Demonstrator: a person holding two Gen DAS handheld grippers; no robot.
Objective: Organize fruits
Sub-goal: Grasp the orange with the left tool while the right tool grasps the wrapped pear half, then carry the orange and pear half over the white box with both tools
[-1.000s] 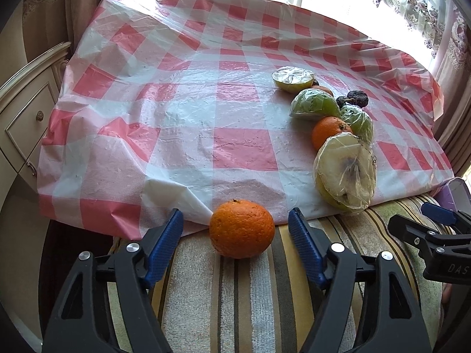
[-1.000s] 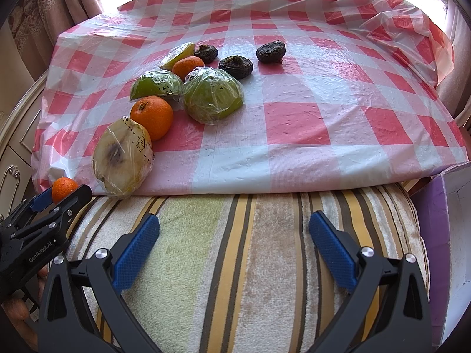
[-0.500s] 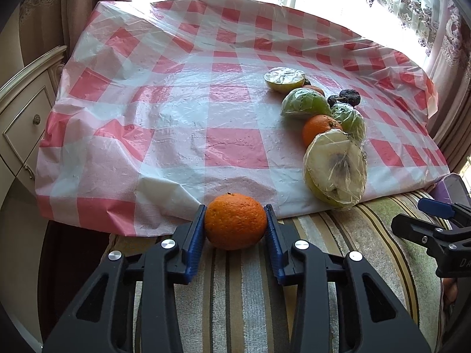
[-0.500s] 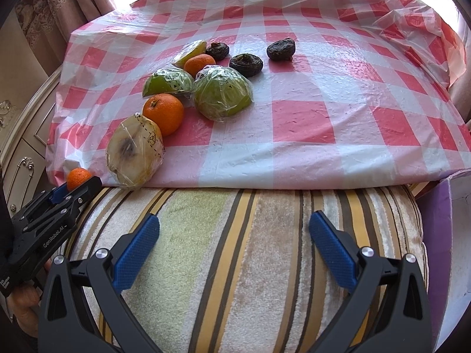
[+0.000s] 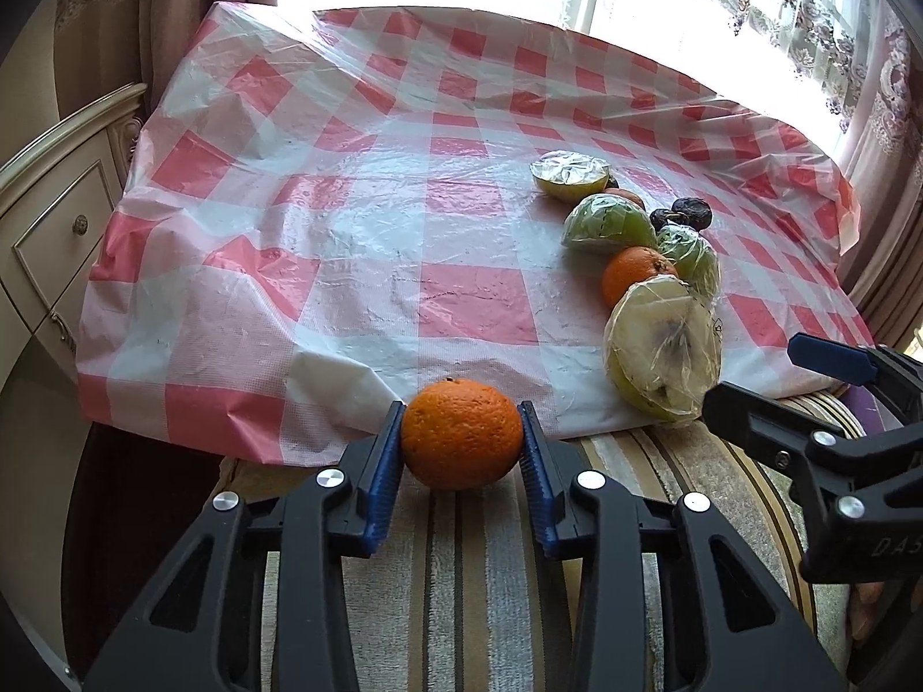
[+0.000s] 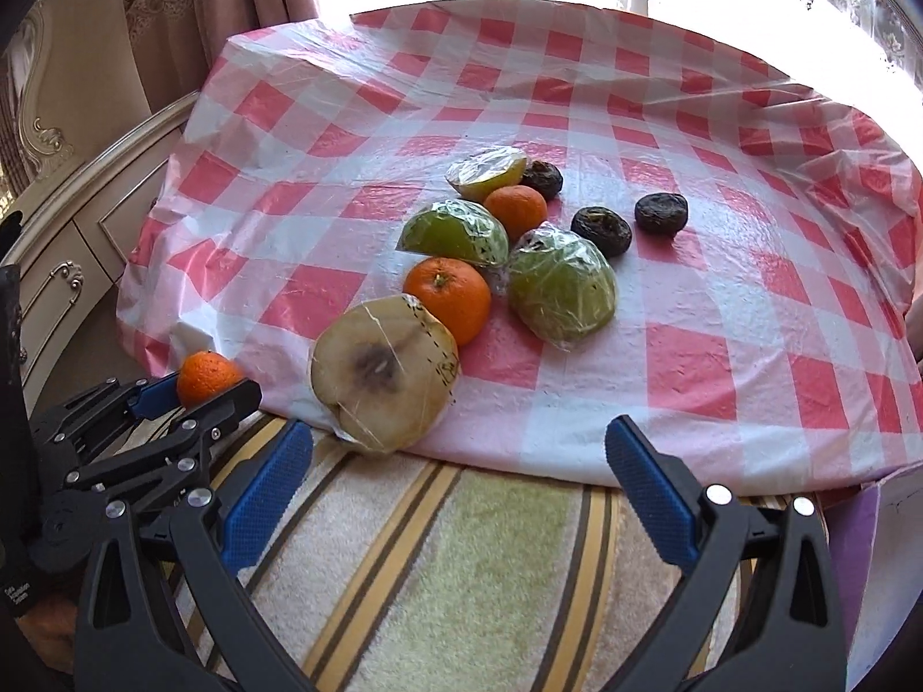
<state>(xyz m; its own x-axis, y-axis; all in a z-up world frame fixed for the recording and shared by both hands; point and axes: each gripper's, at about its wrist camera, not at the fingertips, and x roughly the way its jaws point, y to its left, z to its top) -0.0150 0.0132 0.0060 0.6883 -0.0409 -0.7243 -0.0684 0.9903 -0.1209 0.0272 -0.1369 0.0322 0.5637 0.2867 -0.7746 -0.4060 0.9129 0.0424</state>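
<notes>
**Orange in the grip, the rest waiting on the cloth**

The left gripper (image 5: pixel 461 444) has its blue pads pressed against both sides of a loose orange (image 5: pixel 461 432), which sits low between the jaws at the edge of the striped cushion (image 5: pixel 461 576), just short of the checked tablecloth (image 5: pixel 346 230). I'd call this the pick-up step: the fruit is clamped but looks to be touching the cushion underneath.

Ahead and to the right of those jaws lies the main cluster: a wrapped pale fruit half (image 6: pixel 383 372), a second orange (image 6: pixel 447 297), two wrapped green pieces (image 6: pixel 559 294), a third orange and some dark dried fruits (image 6: pixel 603 230).

The right gripper (image 6: pixel 461 490) hangs with its jaws spread wide and nothing between them, the pale half just beyond its left finger.

Next, I'd guess, comes a lift and carry toward the other oranges, gently, since a round fruit can roll.
</notes>
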